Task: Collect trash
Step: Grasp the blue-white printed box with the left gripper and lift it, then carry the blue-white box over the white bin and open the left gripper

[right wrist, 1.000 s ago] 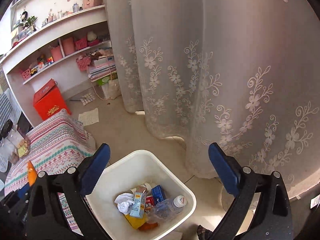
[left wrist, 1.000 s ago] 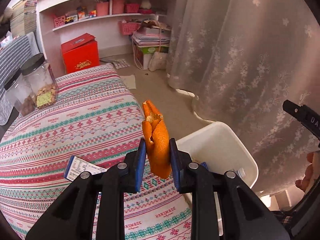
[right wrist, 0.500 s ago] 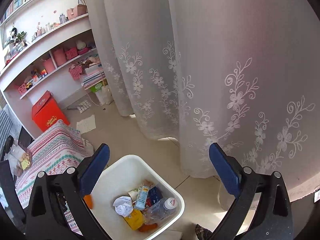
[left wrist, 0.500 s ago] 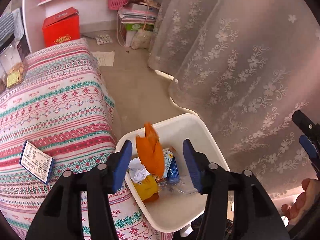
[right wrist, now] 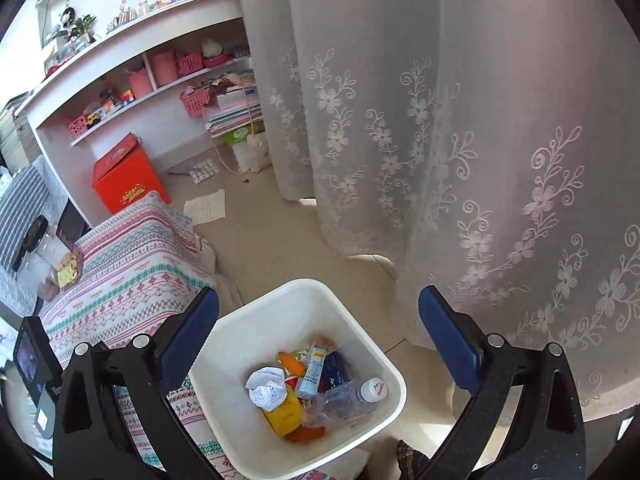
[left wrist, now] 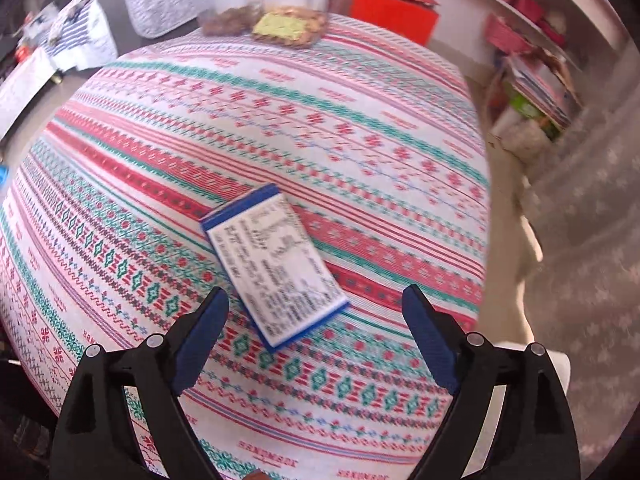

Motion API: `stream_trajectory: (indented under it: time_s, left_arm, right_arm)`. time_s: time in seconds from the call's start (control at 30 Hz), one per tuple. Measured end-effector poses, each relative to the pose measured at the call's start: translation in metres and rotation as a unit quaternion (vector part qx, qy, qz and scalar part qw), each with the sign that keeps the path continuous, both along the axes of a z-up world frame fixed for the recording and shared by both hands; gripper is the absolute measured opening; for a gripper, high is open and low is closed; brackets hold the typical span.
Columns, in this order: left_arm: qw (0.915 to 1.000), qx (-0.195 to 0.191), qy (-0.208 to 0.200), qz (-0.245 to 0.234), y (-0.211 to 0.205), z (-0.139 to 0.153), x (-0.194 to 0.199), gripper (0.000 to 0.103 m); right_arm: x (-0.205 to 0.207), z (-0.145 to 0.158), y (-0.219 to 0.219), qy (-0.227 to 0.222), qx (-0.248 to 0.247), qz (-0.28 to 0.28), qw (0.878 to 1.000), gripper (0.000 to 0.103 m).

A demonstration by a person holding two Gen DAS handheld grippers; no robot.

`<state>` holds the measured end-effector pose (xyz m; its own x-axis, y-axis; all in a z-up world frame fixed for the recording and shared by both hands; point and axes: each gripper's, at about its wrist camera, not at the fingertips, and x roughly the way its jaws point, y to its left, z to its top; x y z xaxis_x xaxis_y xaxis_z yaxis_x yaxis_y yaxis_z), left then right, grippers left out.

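My left gripper [left wrist: 316, 336] is open and empty above the patterned tablecloth [left wrist: 280, 128]. A flat white and blue box [left wrist: 274, 264] lies on the cloth just ahead of its fingertips, between the jaws. My right gripper [right wrist: 320, 336] is open and empty, hanging above the white trash bin [right wrist: 360, 328]. In the bin lie an orange peel [right wrist: 290, 362], crumpled white paper [right wrist: 266, 388], a yellow packet [right wrist: 284, 414], small cartons and a clear plastic bottle [right wrist: 348, 400].
Jars of snacks [left wrist: 280, 20] stand at the table's far edge. A red box [right wrist: 128, 178] and shelves [right wrist: 168, 80] are behind. A lace curtain [right wrist: 480, 140] hangs right of the bin. The bin stands on the floor beside the table.
My left gripper opened and dropped the orange peel into the bin, then swung back over the table to the blue and white box. The right gripper stayed open above the bin.
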<state>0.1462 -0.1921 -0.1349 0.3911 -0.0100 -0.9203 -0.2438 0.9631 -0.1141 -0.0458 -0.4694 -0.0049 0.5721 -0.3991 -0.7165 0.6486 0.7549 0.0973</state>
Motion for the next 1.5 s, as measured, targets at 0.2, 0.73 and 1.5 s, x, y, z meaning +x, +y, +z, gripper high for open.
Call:
stream_trajectory:
  time_s: [0.2,0.73,1.5]
  left_arm:
    - [0.9985,0.009,0.023,0.048,0.02,-0.021,0.019,0.086]
    - [0.9954,-0.003,-0.019,-0.094,0.078,0.004,0.02,0.061]
    - [0.9005,-0.366,-0.104,-0.211,0.185,0.089,0.002,0.061]
  right_arm:
    - [0.01,-0.002,0.008,0.009,0.003,0.013,1.0,0.096]
    - [0.058,-0.007,0.069,0.027,0.014,0.085,0.996,0.096]
    - [0.096,0.002,0.146,0.018,0.002,0.163,0.986,0.096]
